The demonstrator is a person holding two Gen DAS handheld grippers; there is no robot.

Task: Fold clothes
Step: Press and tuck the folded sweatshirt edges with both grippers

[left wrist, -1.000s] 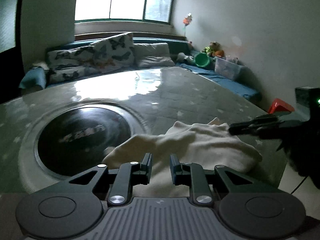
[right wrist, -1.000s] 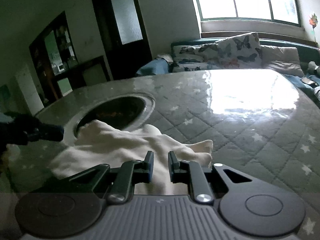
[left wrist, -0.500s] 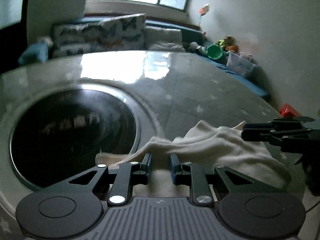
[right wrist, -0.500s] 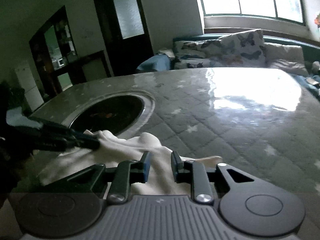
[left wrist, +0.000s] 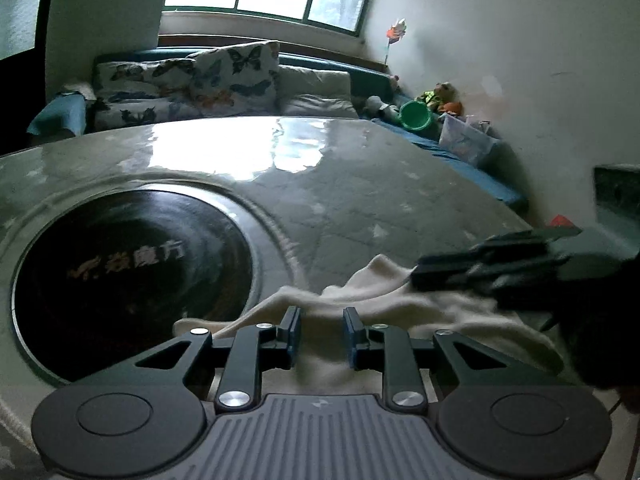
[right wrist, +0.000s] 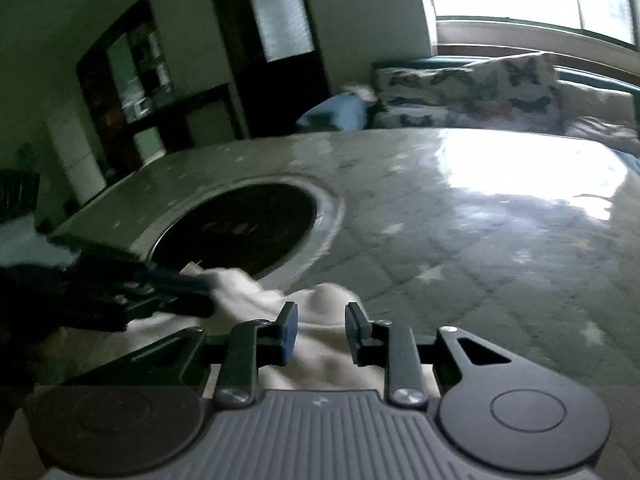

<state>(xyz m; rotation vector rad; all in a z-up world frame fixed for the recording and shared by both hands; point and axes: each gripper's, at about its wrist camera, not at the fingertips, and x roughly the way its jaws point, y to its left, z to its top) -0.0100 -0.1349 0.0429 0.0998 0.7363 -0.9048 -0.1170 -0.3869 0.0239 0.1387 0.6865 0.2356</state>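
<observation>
Your cream garment (left wrist: 404,304) lies bunched on the near edge of the quilted table (left wrist: 360,184), its long axis running between your two grippers, one end lapping the rim of the round dark recess (left wrist: 128,276). It looks soft and rumpled. Your left gripper (left wrist: 320,334) stands slightly apart with cloth between its pads; your right gripper (right wrist: 318,334) is opening over cloth.
</observation>
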